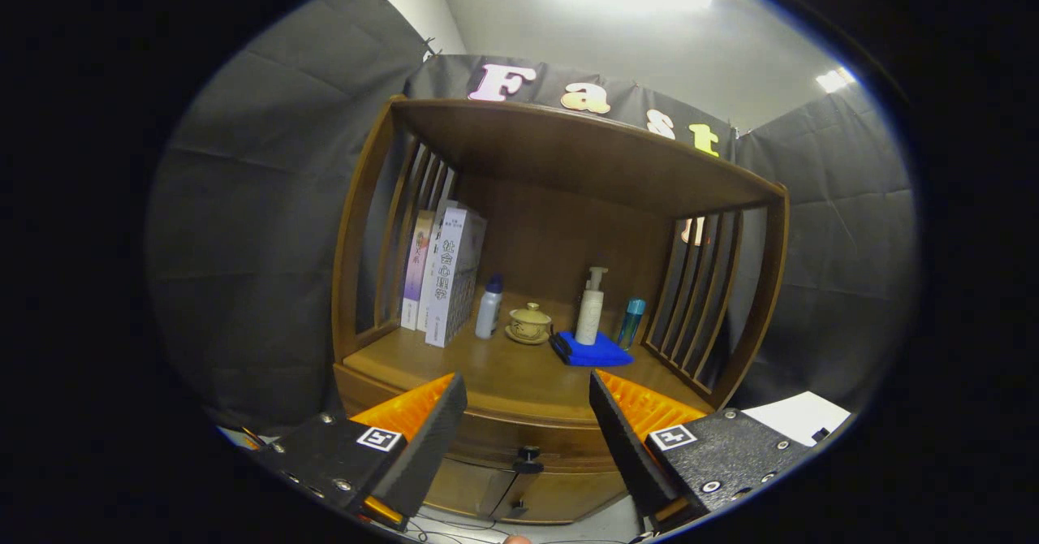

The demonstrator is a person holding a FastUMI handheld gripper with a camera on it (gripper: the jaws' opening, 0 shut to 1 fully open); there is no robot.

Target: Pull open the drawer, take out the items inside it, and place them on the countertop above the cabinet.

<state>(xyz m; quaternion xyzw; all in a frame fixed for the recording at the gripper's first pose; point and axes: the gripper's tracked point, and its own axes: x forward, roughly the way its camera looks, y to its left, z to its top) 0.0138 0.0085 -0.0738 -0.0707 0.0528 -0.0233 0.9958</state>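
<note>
Tongs [528, 402] spread wide, gripping nothing, hanging before the shut drawer [519, 438], its knob [528, 454] between them.

The tongs [528, 390] have two wedge-shaped fingers [434, 438] with ribbed inner faces and a rough, grainy outer surface. Each sits on a flat speckled block carrying a small square black-and-white marker [379, 438] and silver screws [712, 486] near its outer edge.
</note>
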